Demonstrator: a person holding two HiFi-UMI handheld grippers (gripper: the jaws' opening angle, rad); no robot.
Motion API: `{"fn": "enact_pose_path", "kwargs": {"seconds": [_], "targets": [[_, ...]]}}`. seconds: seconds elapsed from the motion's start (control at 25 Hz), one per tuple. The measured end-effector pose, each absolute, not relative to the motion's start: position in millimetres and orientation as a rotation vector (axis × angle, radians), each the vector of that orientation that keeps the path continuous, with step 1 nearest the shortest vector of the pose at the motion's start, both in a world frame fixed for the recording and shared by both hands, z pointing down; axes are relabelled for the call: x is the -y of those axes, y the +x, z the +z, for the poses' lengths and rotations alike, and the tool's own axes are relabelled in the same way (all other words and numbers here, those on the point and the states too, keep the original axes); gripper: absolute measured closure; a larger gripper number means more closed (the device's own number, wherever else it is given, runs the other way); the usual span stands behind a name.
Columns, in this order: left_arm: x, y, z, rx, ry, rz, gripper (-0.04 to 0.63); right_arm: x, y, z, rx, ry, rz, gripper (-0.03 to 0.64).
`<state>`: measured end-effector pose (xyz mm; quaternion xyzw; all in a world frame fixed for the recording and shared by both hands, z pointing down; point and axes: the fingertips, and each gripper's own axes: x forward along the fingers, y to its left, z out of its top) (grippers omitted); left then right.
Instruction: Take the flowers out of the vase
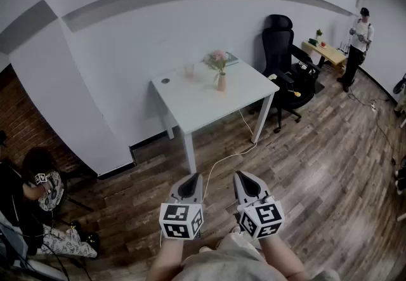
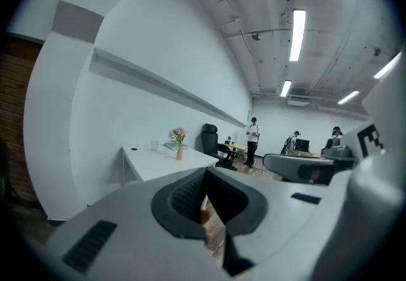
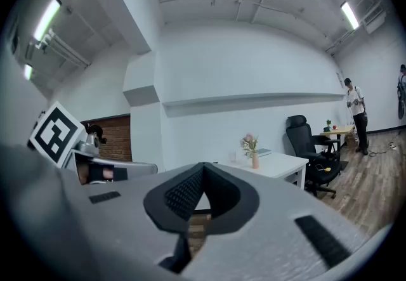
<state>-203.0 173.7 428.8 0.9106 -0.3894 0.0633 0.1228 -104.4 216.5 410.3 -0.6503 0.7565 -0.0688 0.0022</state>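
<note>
Left gripper (image 1: 190, 186): I held it closed, with nothing between its jaws.
Right gripper (image 1: 247, 184): closed too, and empty.
Flowers (image 1: 217, 59): pink, upright in the vase (image 1: 221, 82) on the white table (image 1: 190, 105), well apart from both grippers.
Risk: the vase looked slim. I judged that a one-sided tug on the stems could tip it or lift it along unless my other gripper steadied it.

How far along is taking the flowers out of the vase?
Nothing is done yet: the flowers stand in the vase on the white table. Nothing is in hand: the left gripper and right gripper are shut, empty, well short of the table. Left: approach, grip the flowers, lift them out.
</note>
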Motion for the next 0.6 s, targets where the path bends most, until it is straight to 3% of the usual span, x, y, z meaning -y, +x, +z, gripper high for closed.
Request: {"fn": "enact_pose_path", "kwargs": {"seconds": [0.6], "targets": [[-161.4, -203.9, 438.8, 1.139, 2.654, 0.175, 0.588, -205.1, -104.5, 414.7, -2.36, -2.049, -0.22, 0.617]]}}
